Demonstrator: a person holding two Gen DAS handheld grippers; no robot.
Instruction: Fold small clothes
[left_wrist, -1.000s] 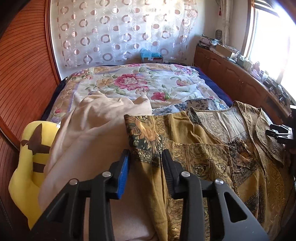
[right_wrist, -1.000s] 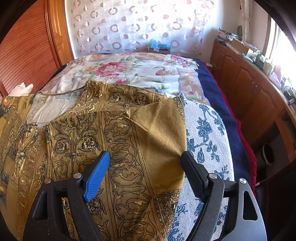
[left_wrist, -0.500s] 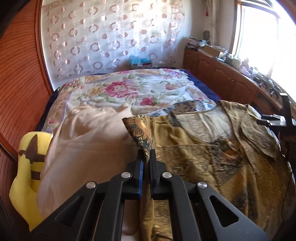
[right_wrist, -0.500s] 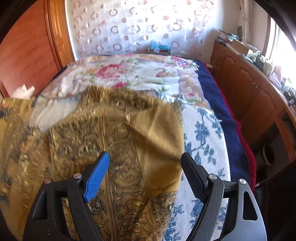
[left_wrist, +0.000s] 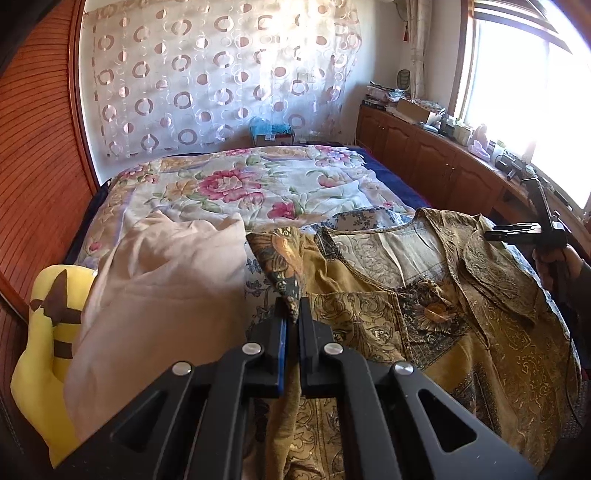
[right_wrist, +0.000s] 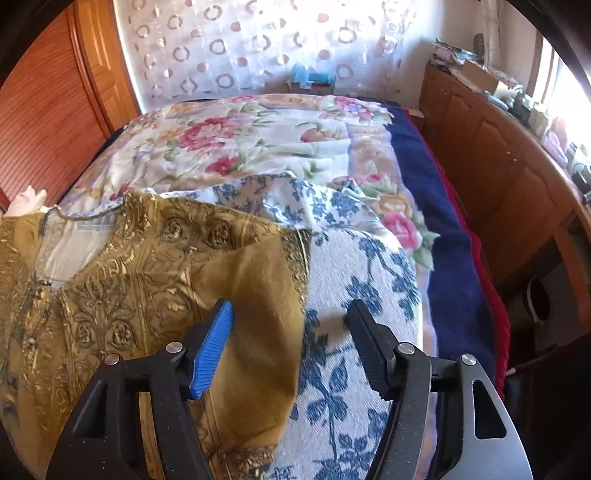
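Observation:
A mustard-gold patterned top lies spread on the bed, neckline toward the far side. My left gripper is shut on its left sleeve, pinching the cloth between the pads and lifting it slightly. In the right wrist view the same top fills the lower left. My right gripper is open, hovering over the edge of the folded right sleeve, holding nothing. The right gripper also shows at the far right of the left wrist view.
A beige pillow and a yellow plush toy lie left of the top. A blue-and-white floral cloth lies under the top, on the floral bedspread. Wooden cabinets line the right side.
My left gripper closed on the left sleeve and has pulled it up and slightly back. My right gripper stayed open and shifted right toward the sleeve's edge.

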